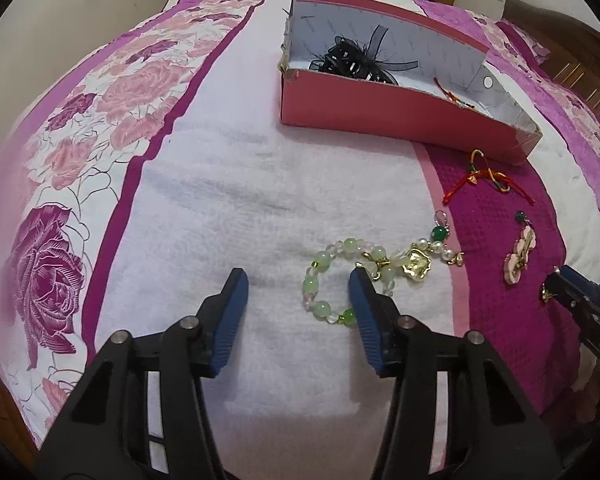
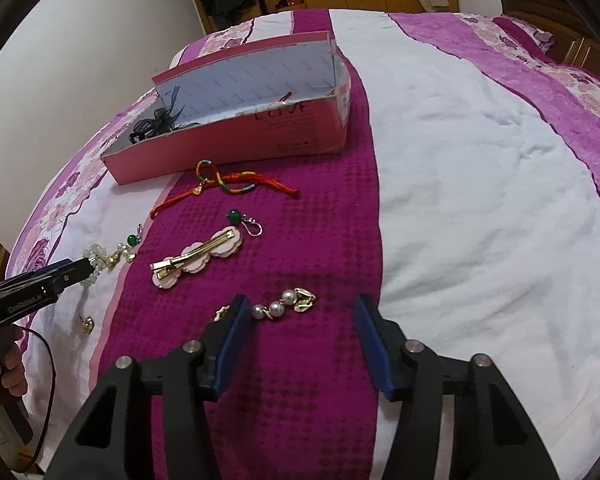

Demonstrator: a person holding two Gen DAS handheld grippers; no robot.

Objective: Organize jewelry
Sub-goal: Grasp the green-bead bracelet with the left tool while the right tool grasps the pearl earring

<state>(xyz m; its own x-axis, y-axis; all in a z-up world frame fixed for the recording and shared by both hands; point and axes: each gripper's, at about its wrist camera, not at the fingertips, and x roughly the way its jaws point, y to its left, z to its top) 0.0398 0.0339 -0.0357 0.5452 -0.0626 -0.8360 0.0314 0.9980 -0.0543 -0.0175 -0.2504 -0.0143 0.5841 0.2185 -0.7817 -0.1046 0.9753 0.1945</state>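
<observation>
On the bed, we see the green bead bracelet partly between the left hand-held gripper's spread fingers. Right hand-held gripper gapes empty over the pearl earring; pink box beyond.

Each gripper, left and right, has two black plastic arms, silver round pins at the joints and ribbed blue pads inside the jaws. Behind the left jaws, bare fingers grip the handle, trailing a dark cable.
</observation>
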